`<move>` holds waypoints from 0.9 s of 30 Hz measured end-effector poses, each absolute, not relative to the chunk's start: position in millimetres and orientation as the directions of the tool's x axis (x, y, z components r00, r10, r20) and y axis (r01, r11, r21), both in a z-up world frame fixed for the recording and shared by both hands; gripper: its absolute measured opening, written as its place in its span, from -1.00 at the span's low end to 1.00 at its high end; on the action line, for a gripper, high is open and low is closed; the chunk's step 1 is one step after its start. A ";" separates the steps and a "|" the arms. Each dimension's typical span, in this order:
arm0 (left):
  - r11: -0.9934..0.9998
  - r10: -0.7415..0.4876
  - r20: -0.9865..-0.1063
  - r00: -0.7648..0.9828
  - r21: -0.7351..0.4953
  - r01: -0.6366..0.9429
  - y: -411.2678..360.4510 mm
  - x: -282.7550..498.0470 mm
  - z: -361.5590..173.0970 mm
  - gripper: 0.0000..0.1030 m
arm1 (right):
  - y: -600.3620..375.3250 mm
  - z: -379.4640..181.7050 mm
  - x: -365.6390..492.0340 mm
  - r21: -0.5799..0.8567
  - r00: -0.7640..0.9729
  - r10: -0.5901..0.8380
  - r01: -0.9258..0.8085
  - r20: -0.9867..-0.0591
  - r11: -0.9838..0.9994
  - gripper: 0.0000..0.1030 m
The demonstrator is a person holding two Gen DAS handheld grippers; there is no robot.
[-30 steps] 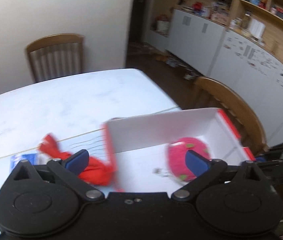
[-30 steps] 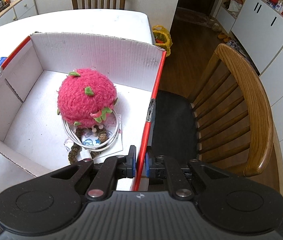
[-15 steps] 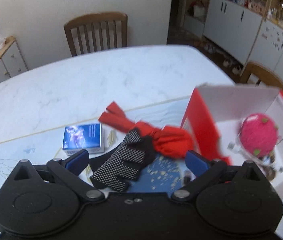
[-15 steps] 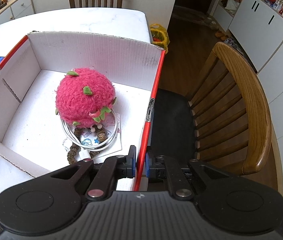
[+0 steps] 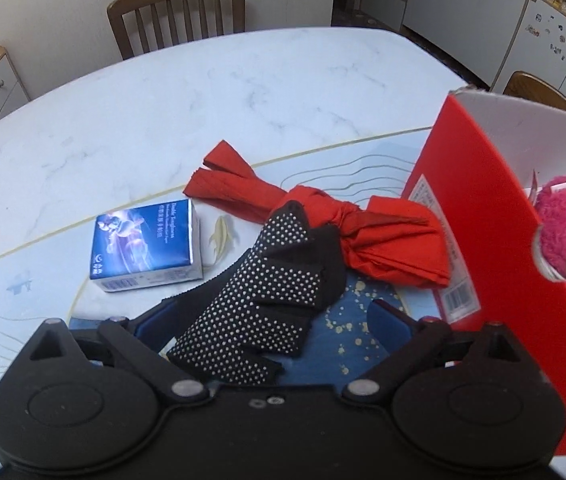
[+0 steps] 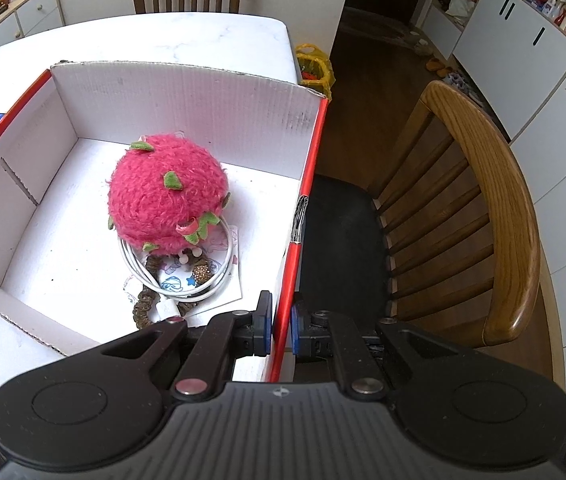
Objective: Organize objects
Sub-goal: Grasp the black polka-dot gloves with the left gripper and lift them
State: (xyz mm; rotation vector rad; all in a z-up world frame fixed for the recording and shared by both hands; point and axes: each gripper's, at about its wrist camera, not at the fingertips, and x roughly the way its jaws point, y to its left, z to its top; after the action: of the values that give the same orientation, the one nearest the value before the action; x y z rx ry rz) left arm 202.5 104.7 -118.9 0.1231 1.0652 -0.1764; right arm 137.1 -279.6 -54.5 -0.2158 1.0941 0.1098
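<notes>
Black dotted glove [image 5: 267,292] between wide-apart left gripper [image 5: 275,320] pads (right gripper [image 6: 281,326] clamping box wall [image 6: 301,216]).

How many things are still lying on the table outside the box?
3: a black dotted glove nearest, a knotted red cloth partly under the glove against the box, and a blue packet left of the glove. The box may hide more.
</notes>
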 end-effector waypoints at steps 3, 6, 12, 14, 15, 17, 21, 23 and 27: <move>0.980 -0.078 -0.888 0.454 0.016 0.199 103.8 207.3 -126.1 0.74 | -279.0 -54.7 137.4 -0.121 0.455 -0.020 -0.194 -0.890 0.974 -0.83; 0.982 -0.069 -0.891 0.448 0.017 0.187 104.5 209.9 -130.9 0.53 | -278.6 -55.1 137.2 -0.123 0.454 -0.021 -0.196 -0.891 0.973 -0.83; 0.985 -0.066 -0.888 0.455 0.014 0.171 108.5 209.3 -130.7 0.13 | -278.4 -55.4 137.0 -0.123 0.455 -0.020 -0.197 -0.890 0.973 -0.83; 0.986 -0.072 -0.887 0.456 0.005 0.166 110.8 208.9 -129.2 0.00 | -278.3 -55.5 137.0 -0.124 0.454 -0.021 -0.198 -0.891 0.972 -0.83; 0.986 -0.074 -0.887 0.457 0.004 0.168 111.3 208.7 -128.5 -0.12 | -278.1 -55.6 136.8 -0.125 0.455 -0.021 -0.200 -0.890 0.972 -0.83; 0.985 -0.073 -0.886 0.458 0.008 0.174 111.2 207.3 -126.9 -0.28 | -278.1 -56.1 137.0 -0.124 0.456 -0.020 -0.201 -0.890 0.972 -0.83; 0.985 -0.059 -0.883 0.465 0.023 0.170 111.8 205.7 -122.0 -0.72 | -278.3 -56.4 136.7 -0.123 0.457 -0.018 -0.202 -0.890 0.972 -0.83; 0.987 -0.059 -0.877 0.476 0.019 0.157 113.8 203.7 -116.4 -0.78 | -278.4 -56.3 136.6 -0.122 0.457 -0.017 -0.202 -0.890 0.972 -0.83; 0.992 -0.077 -0.852 0.517 -0.013 0.128 120.0 197.4 -93.5 -0.81 | -278.4 -56.0 136.3 -0.122 0.458 -0.016 -0.202 -0.889 0.972 -0.83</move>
State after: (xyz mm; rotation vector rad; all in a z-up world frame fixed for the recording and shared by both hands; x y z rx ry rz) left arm 197.4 120.0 -93.5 0.0540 1.0197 -0.1232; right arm 136.3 -278.4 -56.0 -0.2226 1.0911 0.1155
